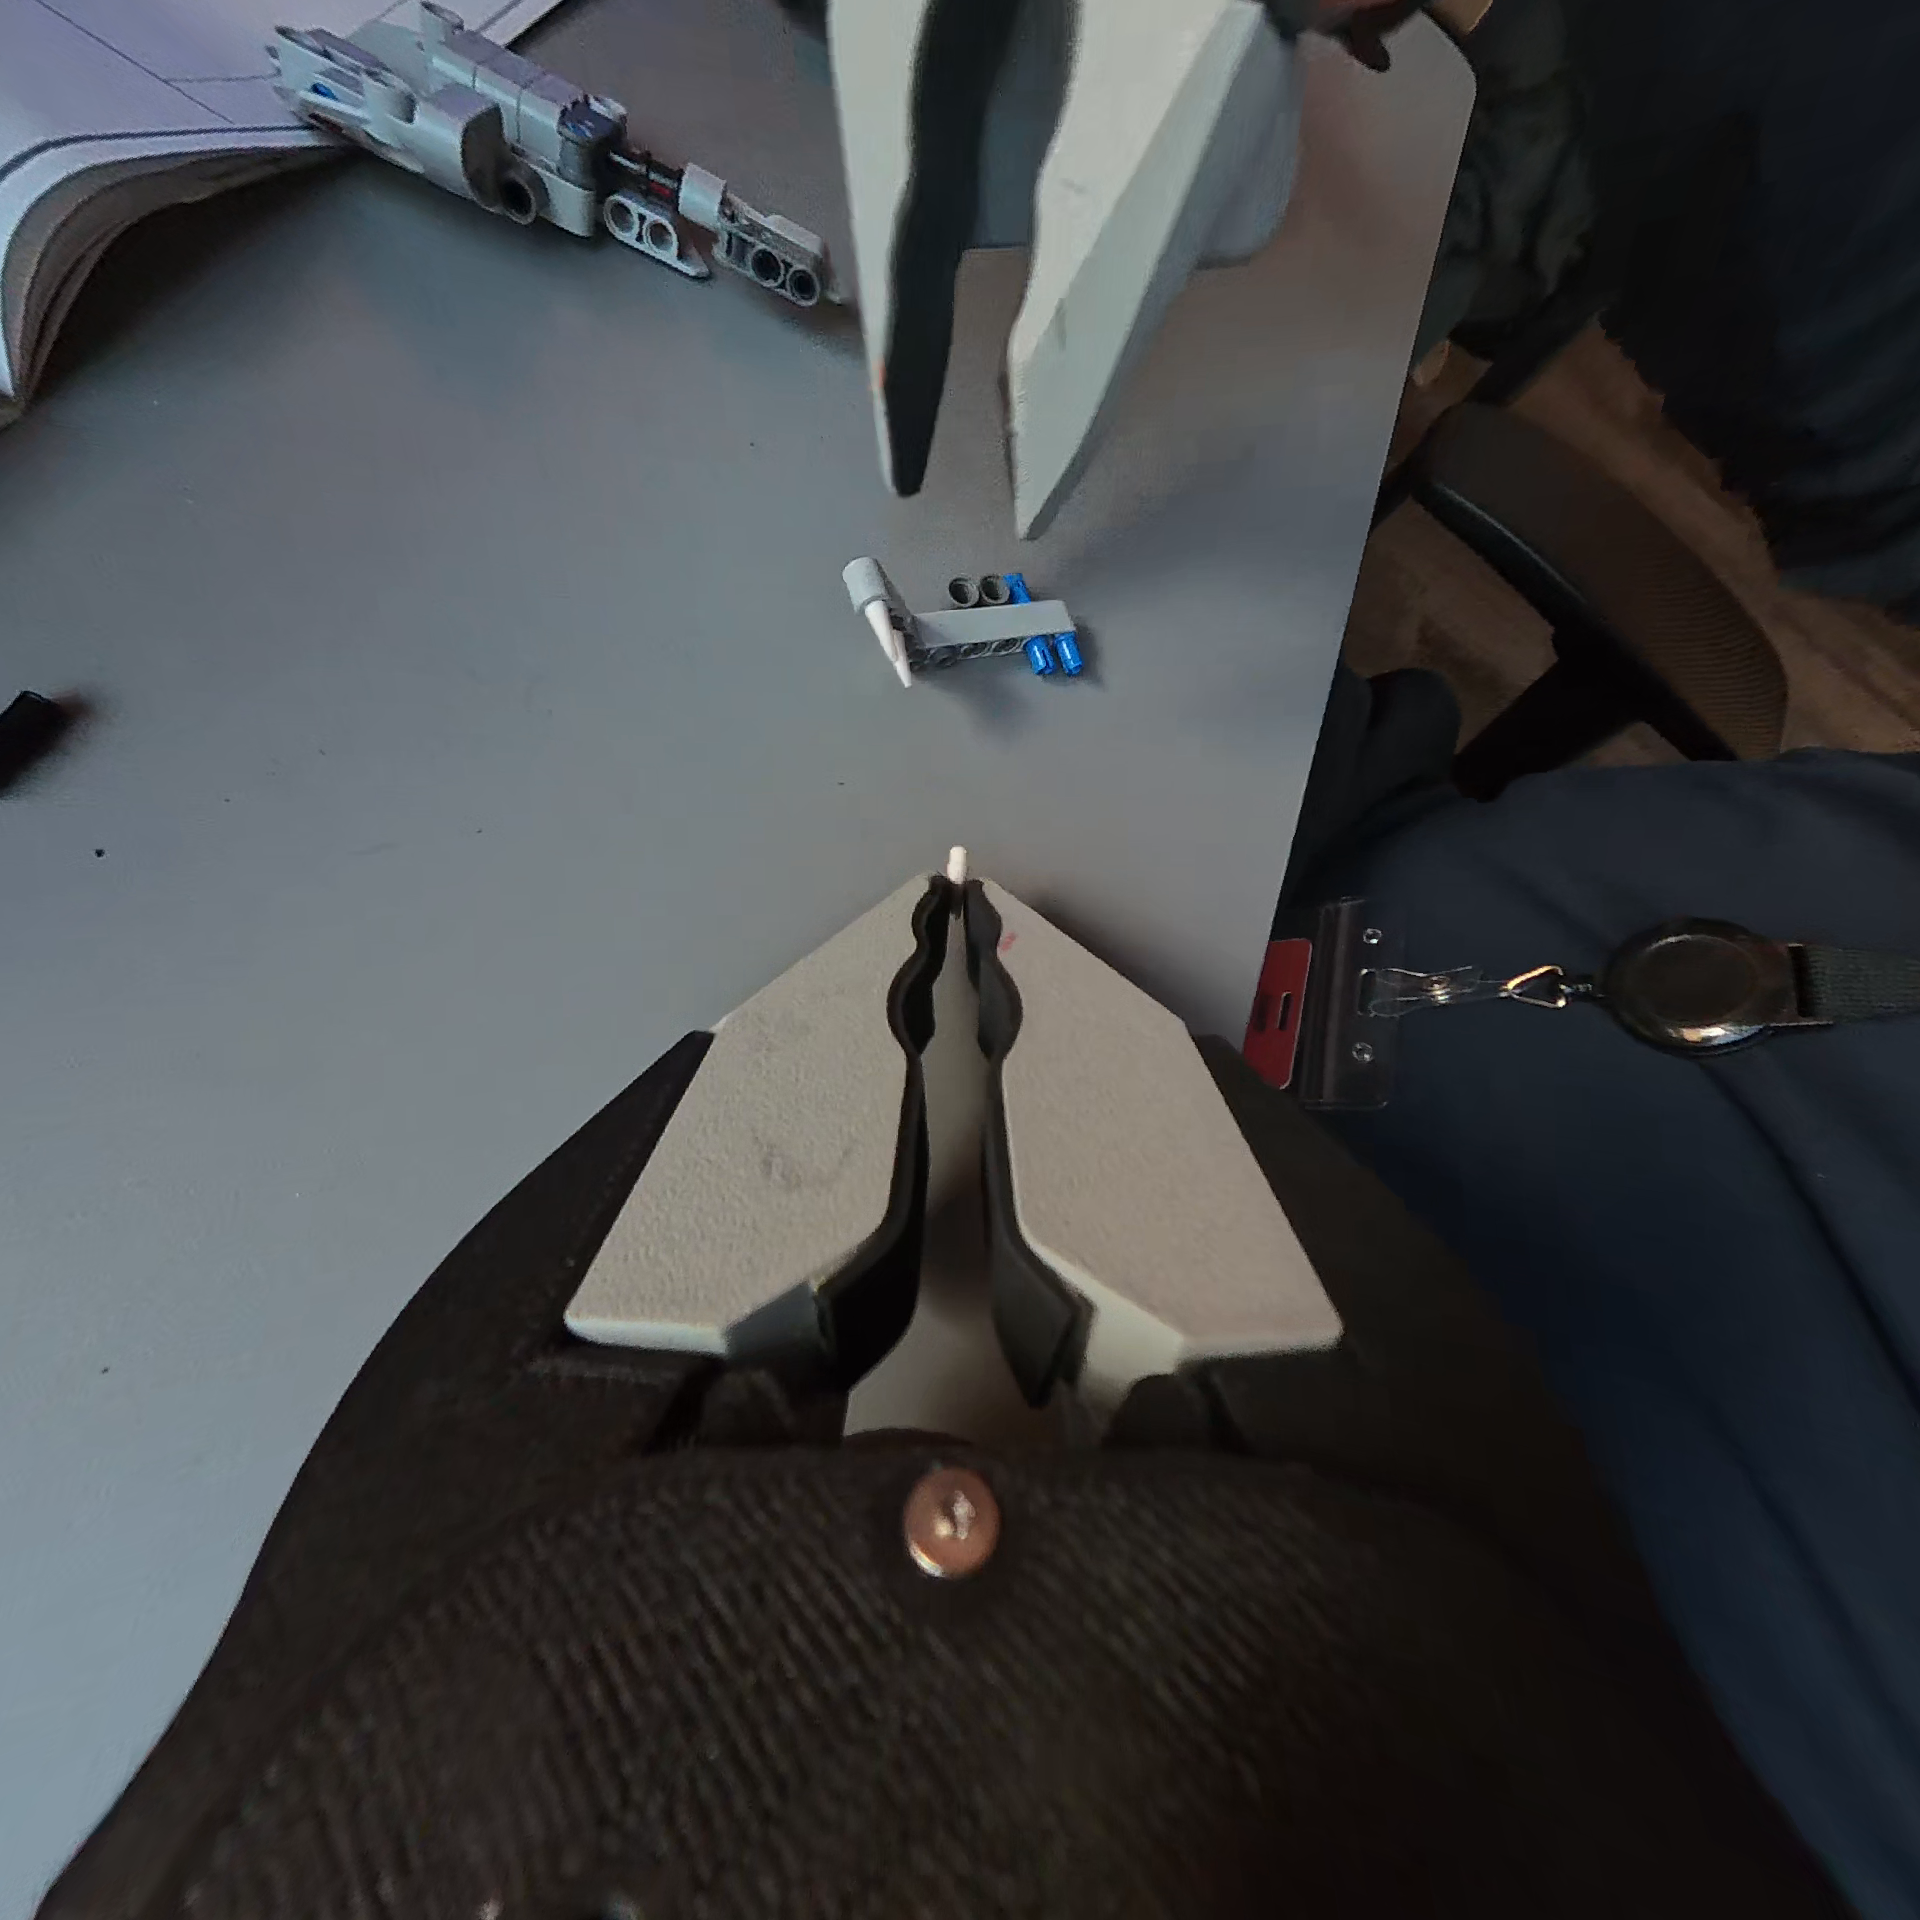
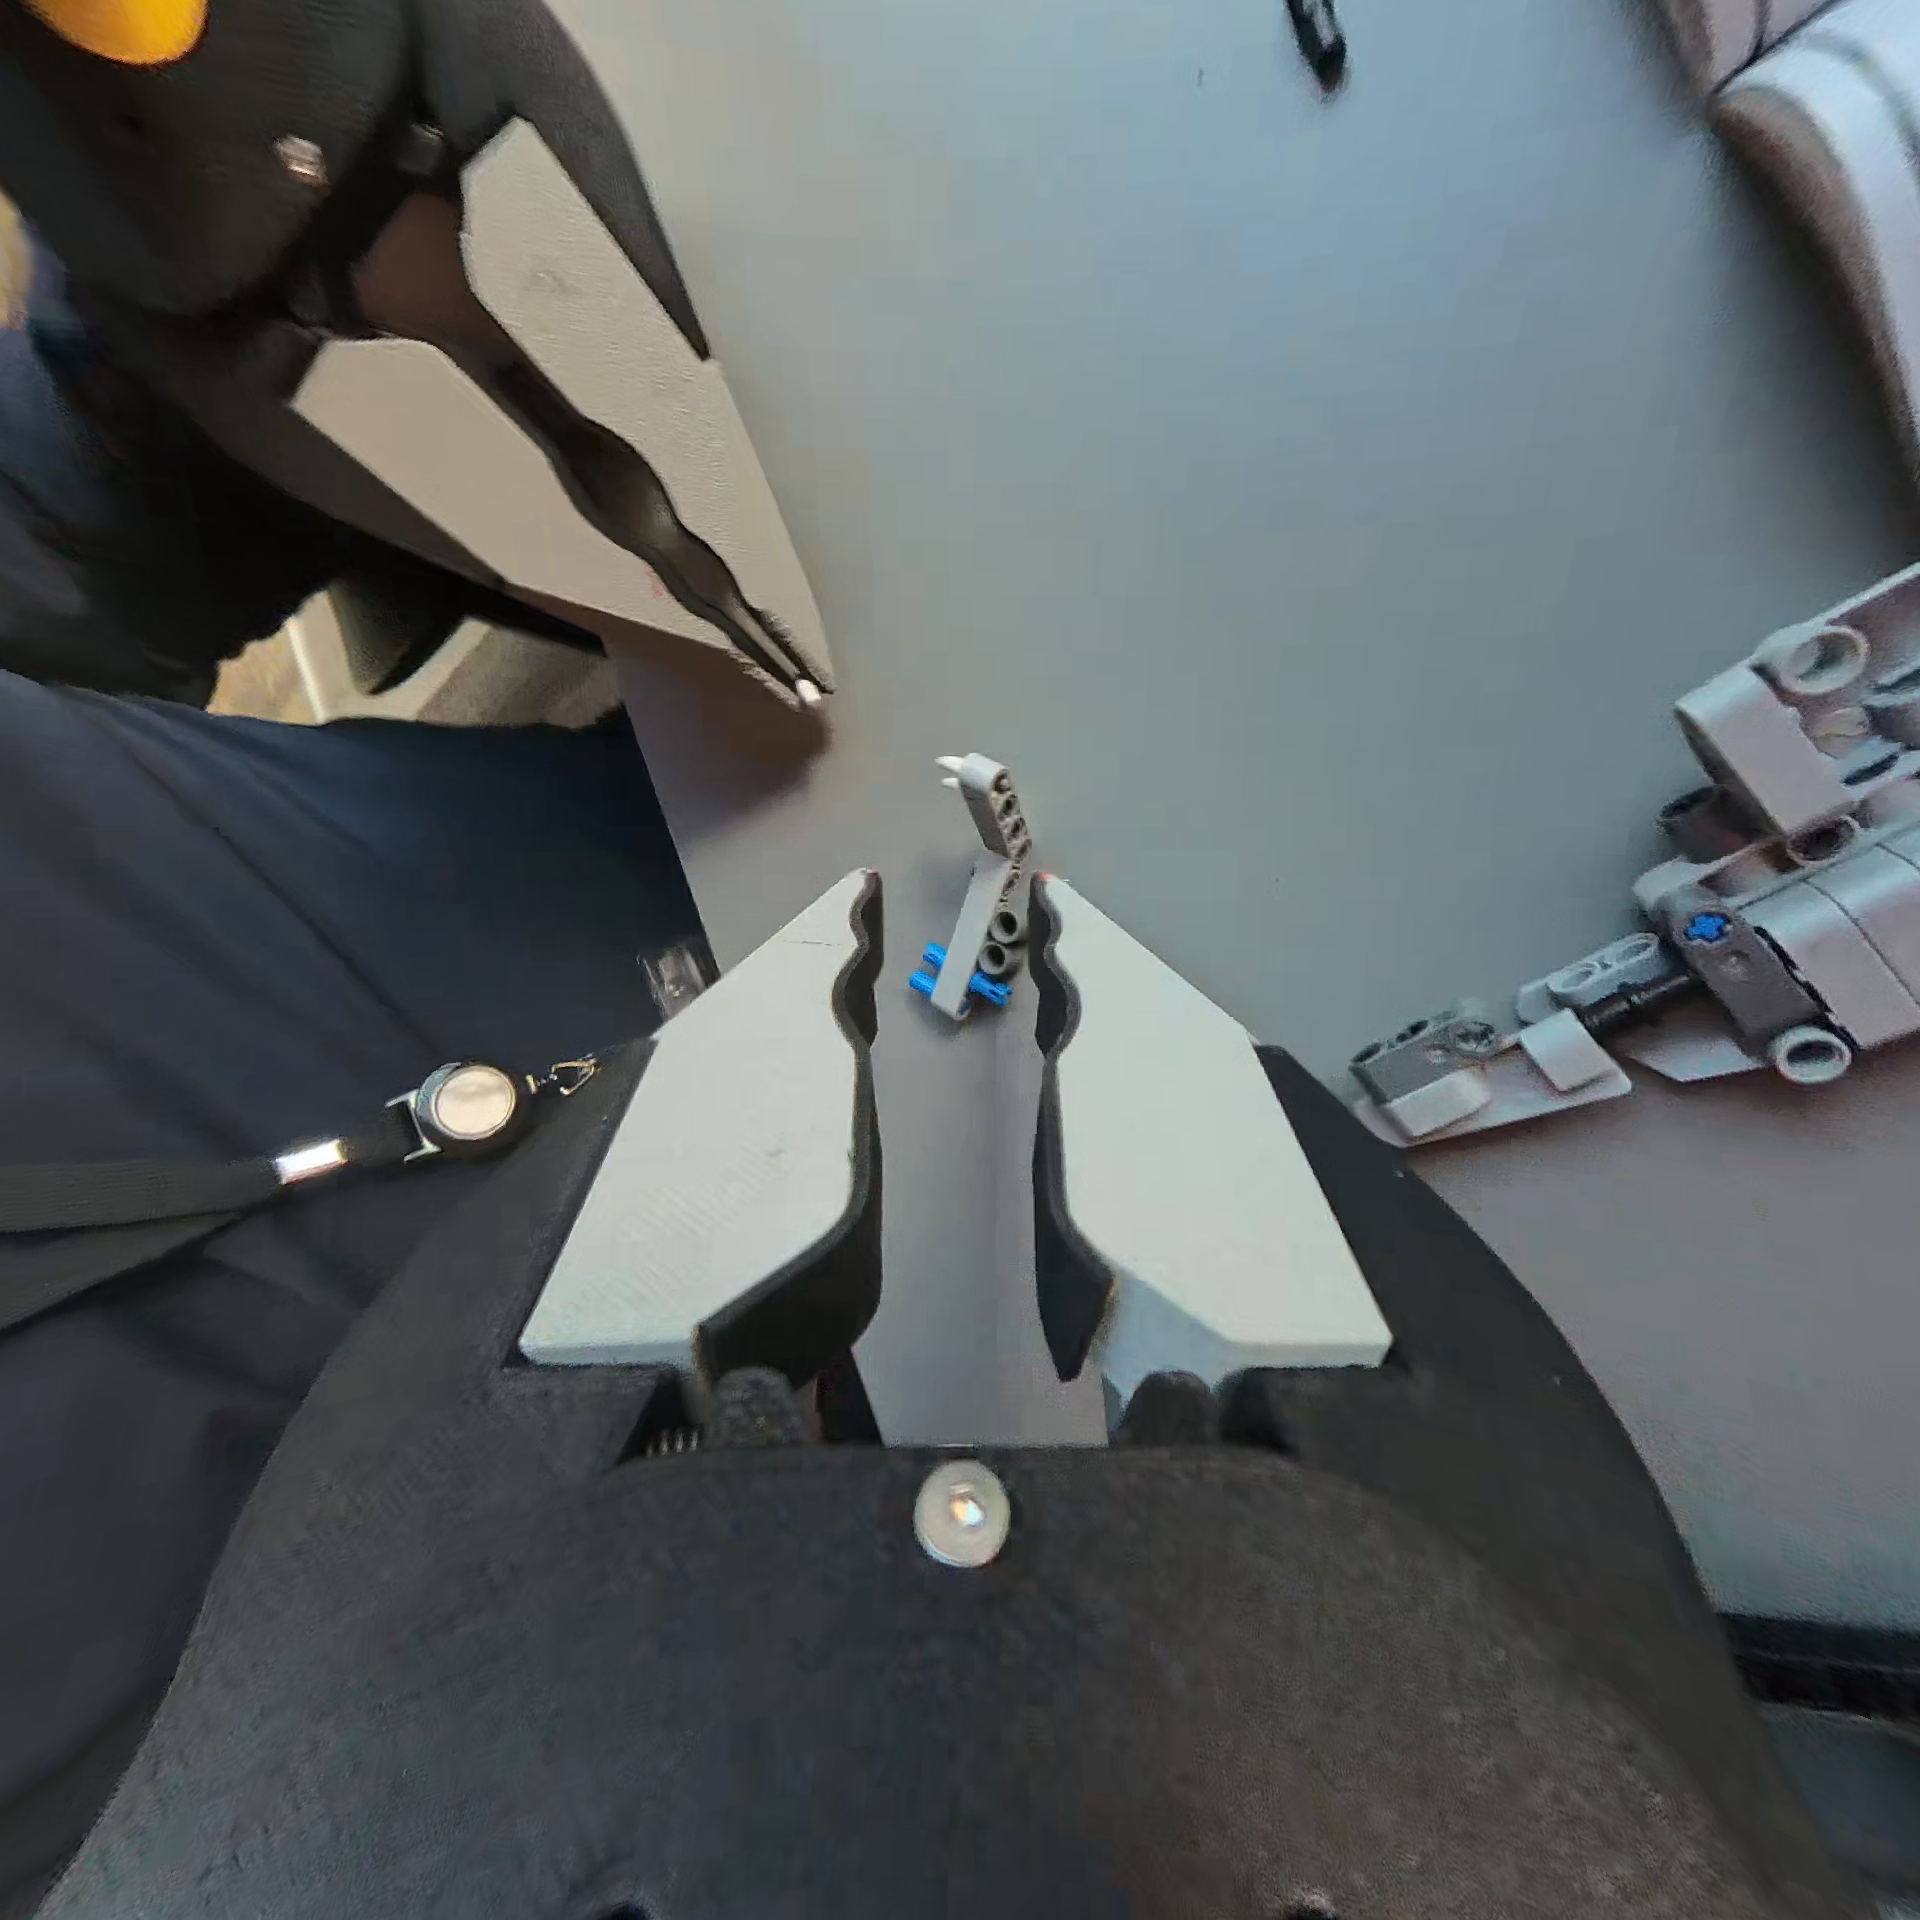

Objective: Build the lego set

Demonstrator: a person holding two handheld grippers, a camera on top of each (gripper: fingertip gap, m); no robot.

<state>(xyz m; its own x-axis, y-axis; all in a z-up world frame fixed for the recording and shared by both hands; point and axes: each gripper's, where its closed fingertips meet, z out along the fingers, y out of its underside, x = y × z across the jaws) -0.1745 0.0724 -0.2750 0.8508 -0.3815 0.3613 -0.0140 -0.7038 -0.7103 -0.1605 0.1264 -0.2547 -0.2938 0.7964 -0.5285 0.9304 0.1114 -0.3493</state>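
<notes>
A small grey beam assembly (image 1: 982, 625) with blue pins and a white pointed piece lies on the grey table (image 1: 416, 623). My left gripper (image 1: 956, 881) is shut on a tiny white piece (image 1: 957, 860), short of the assembly. My right gripper (image 1: 966, 509) comes in from the far side, open, tips just above the assembly. In the right wrist view the assembly (image 2: 982, 904) lies between my right gripper's (image 2: 956, 883) open fingers, and the left gripper (image 2: 805, 688) with its white piece is at upper left.
A larger grey lego build (image 1: 520, 156) lies at the back left, partly on an open instruction booklet (image 1: 125, 187); it also shows in the right wrist view (image 2: 1766, 914). The table edge (image 1: 1340, 675) runs along the right. A person's lap with a badge reel (image 1: 1694, 982) is beyond it.
</notes>
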